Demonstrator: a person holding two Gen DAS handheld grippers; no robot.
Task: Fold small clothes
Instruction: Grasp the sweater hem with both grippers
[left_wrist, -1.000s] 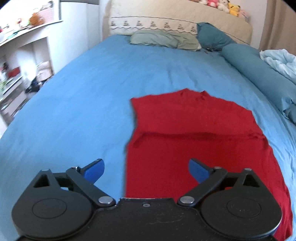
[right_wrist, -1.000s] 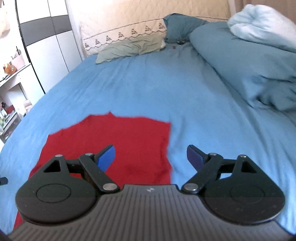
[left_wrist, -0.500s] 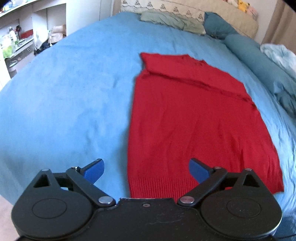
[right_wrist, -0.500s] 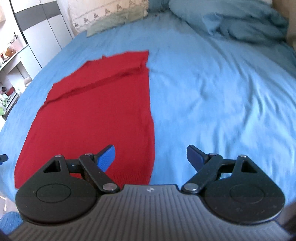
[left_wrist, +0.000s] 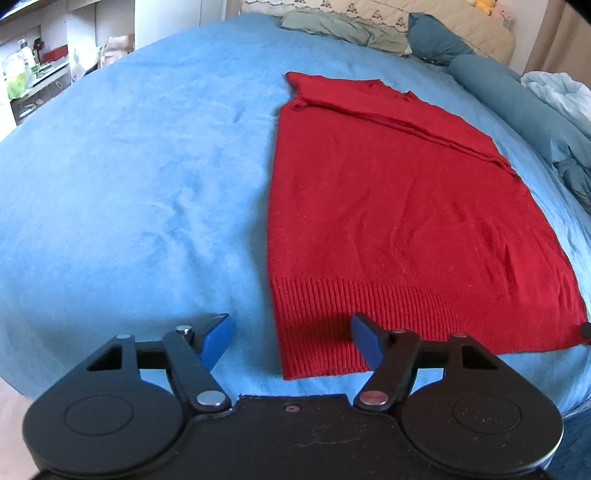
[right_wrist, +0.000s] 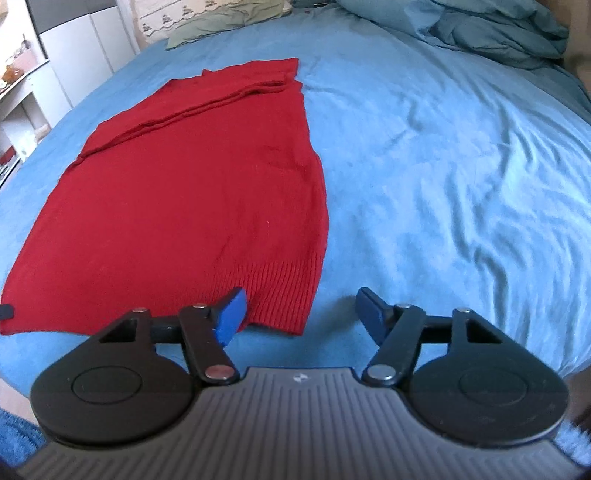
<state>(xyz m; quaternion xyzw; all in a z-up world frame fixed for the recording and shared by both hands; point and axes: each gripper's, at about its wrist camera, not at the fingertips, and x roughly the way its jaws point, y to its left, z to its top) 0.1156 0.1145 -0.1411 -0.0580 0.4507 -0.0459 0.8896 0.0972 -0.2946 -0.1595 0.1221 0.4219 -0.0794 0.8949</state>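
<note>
Both views are bright with soft daylight. In the left wrist view the shelves (left_wrist: 33, 70) at 10 o'clock look pale and washed out. The left gripper (left_wrist: 290, 341) throws a soft dark shadow on the ribbed hem of the red garment (left_wrist: 399, 206), just ahead of its right finger. The fisheye bends the blue bed sheet (left_wrist: 129, 177) into a dome (strongest toward 9 and 3 o'clock), with dark corners. In the right wrist view, slight blur softens the sheet folds at 3 o'clock and the casing's rim at 5 o'clock.
</note>
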